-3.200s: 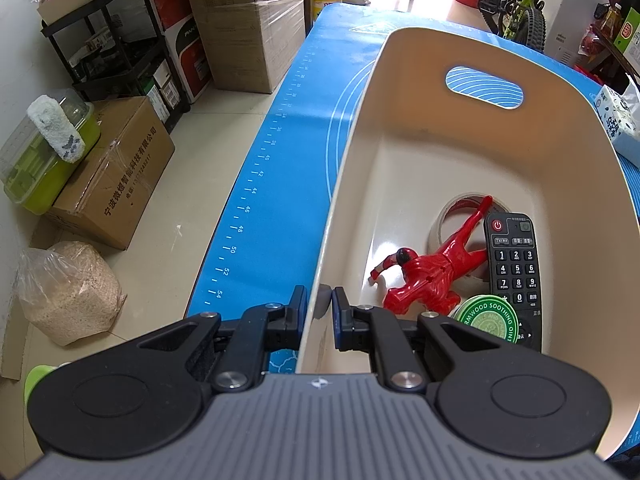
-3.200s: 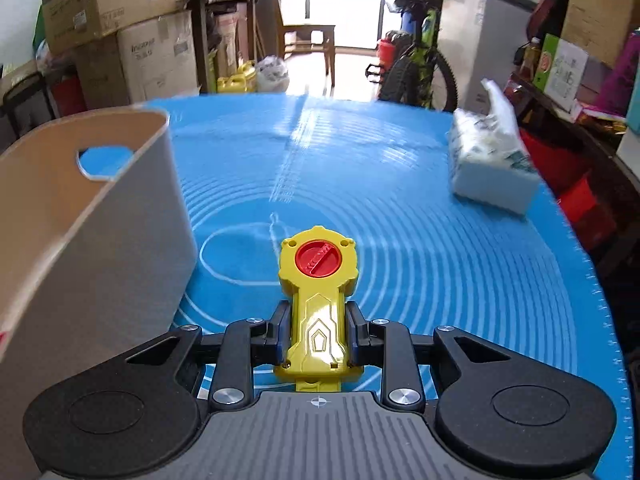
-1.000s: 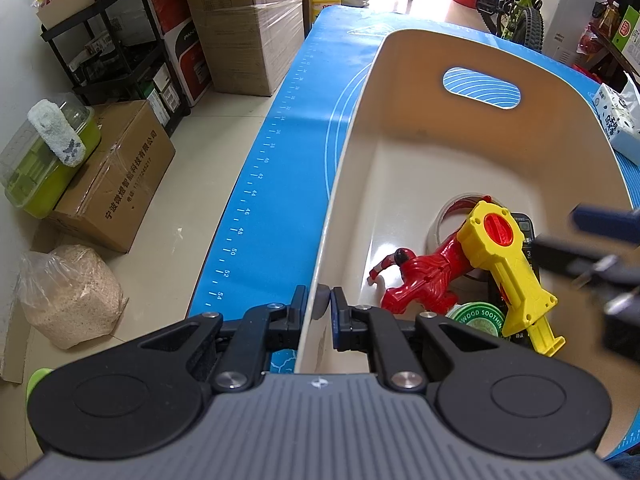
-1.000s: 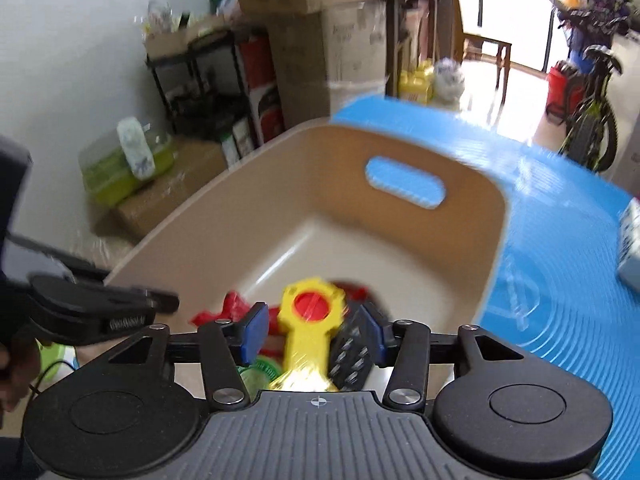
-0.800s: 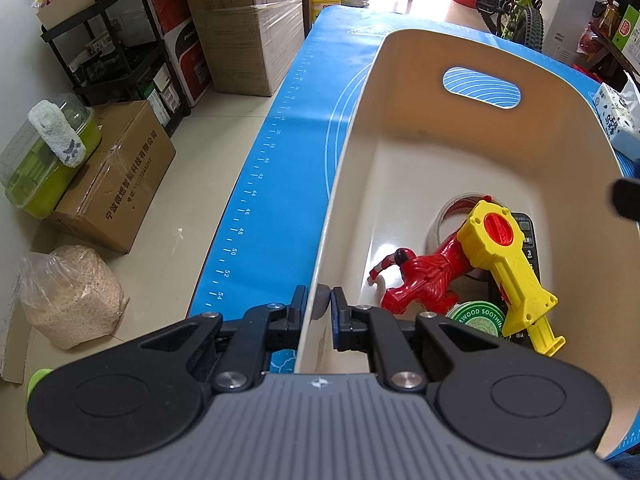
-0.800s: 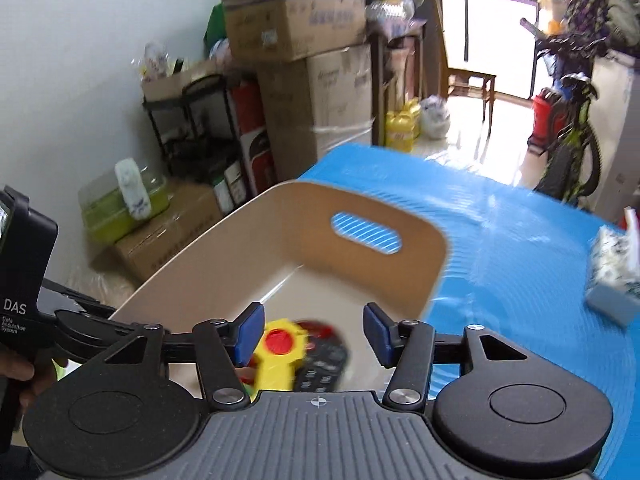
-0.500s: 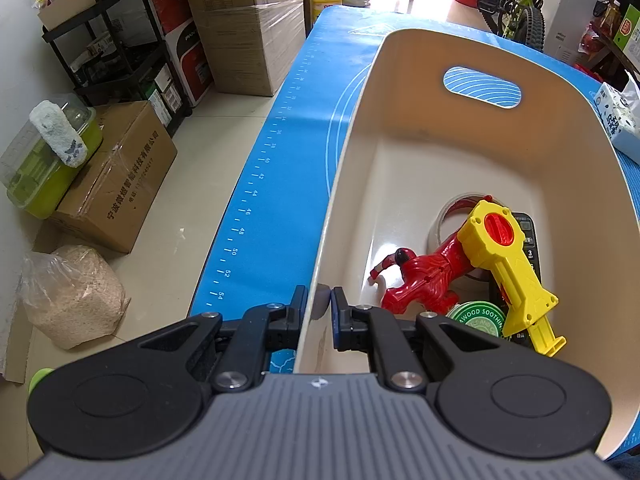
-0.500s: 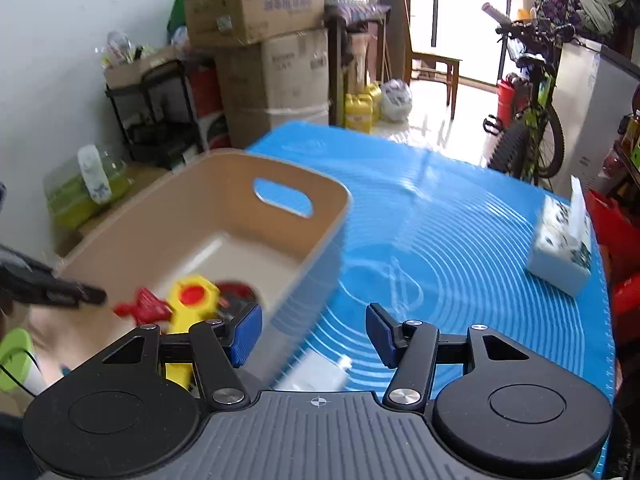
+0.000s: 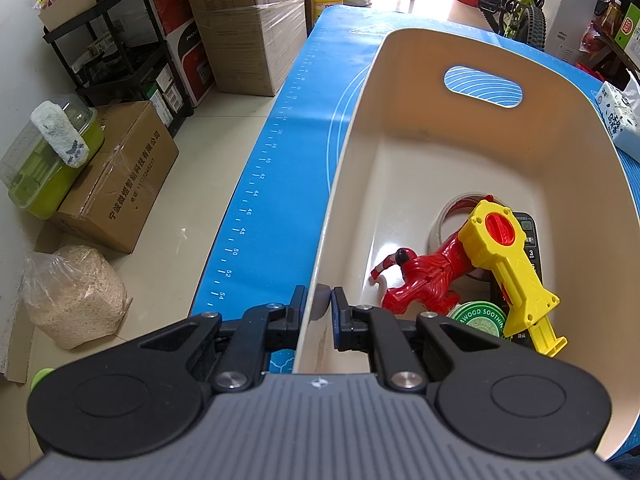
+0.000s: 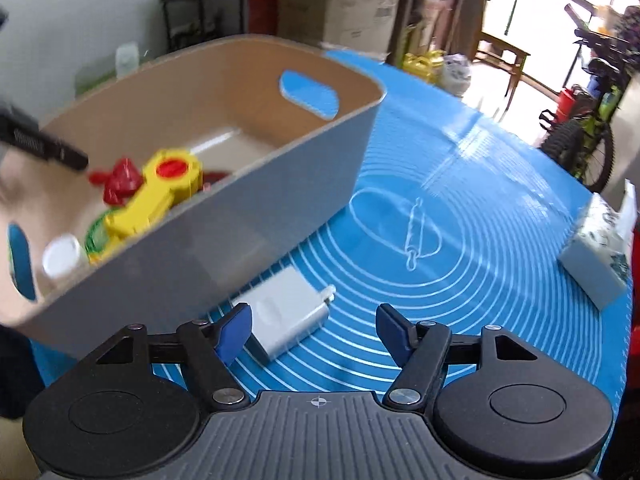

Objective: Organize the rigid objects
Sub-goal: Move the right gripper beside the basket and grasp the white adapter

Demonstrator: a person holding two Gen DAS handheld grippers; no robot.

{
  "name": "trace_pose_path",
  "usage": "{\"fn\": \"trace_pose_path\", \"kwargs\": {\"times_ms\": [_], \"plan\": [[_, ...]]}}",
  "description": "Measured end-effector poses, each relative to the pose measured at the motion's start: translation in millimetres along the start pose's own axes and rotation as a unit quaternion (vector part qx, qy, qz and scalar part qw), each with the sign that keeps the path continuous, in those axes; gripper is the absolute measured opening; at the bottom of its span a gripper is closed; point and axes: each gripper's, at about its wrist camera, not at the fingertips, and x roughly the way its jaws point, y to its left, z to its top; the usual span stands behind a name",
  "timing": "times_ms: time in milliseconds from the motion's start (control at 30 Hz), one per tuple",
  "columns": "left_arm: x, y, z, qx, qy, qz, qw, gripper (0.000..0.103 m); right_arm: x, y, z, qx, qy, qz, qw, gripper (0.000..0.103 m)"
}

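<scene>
My left gripper [image 9: 319, 304] pinches bin [image 9: 472, 40] wall; right gripper [image 10: 314, 330] wide open, empty; only R view shows silver flask [image 10: 286, 316] beside bin.

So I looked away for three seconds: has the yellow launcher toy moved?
Yes. The yellow launcher toy went from the blue mat into the beige bin; the right gripper is open.

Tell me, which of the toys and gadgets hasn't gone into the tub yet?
The flat silver device: it alone lies on the blue mat, outside the tub.
</scene>
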Motion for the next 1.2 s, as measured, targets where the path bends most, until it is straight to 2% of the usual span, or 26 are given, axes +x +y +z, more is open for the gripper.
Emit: {"fn": "trace_pose_path", "kwargs": {"times_ms": [367,533,633,767,1000,1200], "plan": [[0,0,0,0.001,0.0,0.002,1.0,0.015,36,10,-2,-0.089,0.006,0.043,0.995,0.077],[-1,0,0,0.002,0.0,0.004,1.0,0.015,52,14,1,-0.114,0.009,0.043,0.993,0.085],[-1,0,0,0.003,0.0,0.005,1.0,0.015,55,9,2,-0.109,0.003,0.051,0.993,0.086],[-1,0,1,0.004,0.0,0.007,1.0,0.015,54,4,-2,-0.1,-0.006,0.084,0.991,0.073],[-1,-1,1,0.004,0.0,0.008,1.0,0.015,50,2,-7,-0.091,-0.01,0.081,0.992,0.073],[-1,-2,1,0.004,0.0,0.008,1.0,0.015,33,-2,-16,-0.077,-0.025,0.048,0.996,0.073]]}}
